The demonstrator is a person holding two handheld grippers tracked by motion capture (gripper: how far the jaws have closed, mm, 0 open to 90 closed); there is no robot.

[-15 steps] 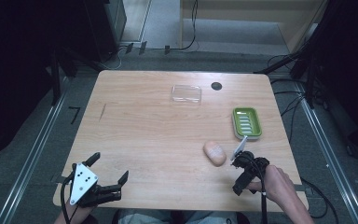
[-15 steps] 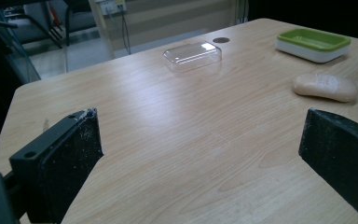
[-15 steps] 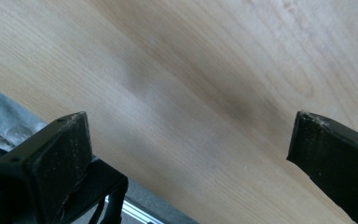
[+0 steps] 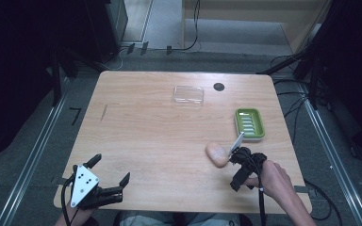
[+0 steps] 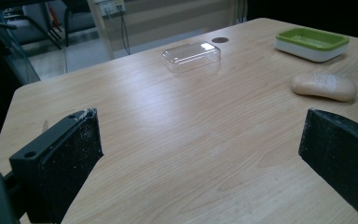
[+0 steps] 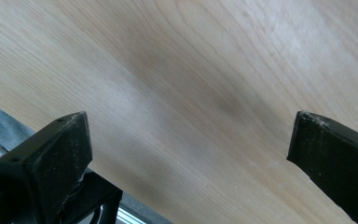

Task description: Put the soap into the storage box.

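A peach soap bar [image 4: 217, 153] [image 5: 324, 85] lies on the wooden table [image 4: 160, 136], right of the middle. Behind it and to the right stands a green soap dish [image 4: 249, 123] [image 5: 312, 43], nothing in it. My right gripper [image 4: 236, 169] [image 6: 191, 135] is just right of the soap, tilted down at the tabletop, open, with bare wood between its jaws. My left gripper [image 4: 111, 170] [image 5: 200, 135] rests at the front left corner, open and holding nothing, looking across the table toward the soap and dish.
A clear plastic lid [image 4: 188, 94] [image 5: 191, 56] lies at the back middle, with a small black round spot [image 4: 219, 86] [image 5: 220, 40] beside it. The table's front edge runs close under the right gripper. Dark floor, metal rails and cables surround the table.
The right gripper has shifted slightly left, closer to the soap bar. The left gripper and the objects have stayed where they were.
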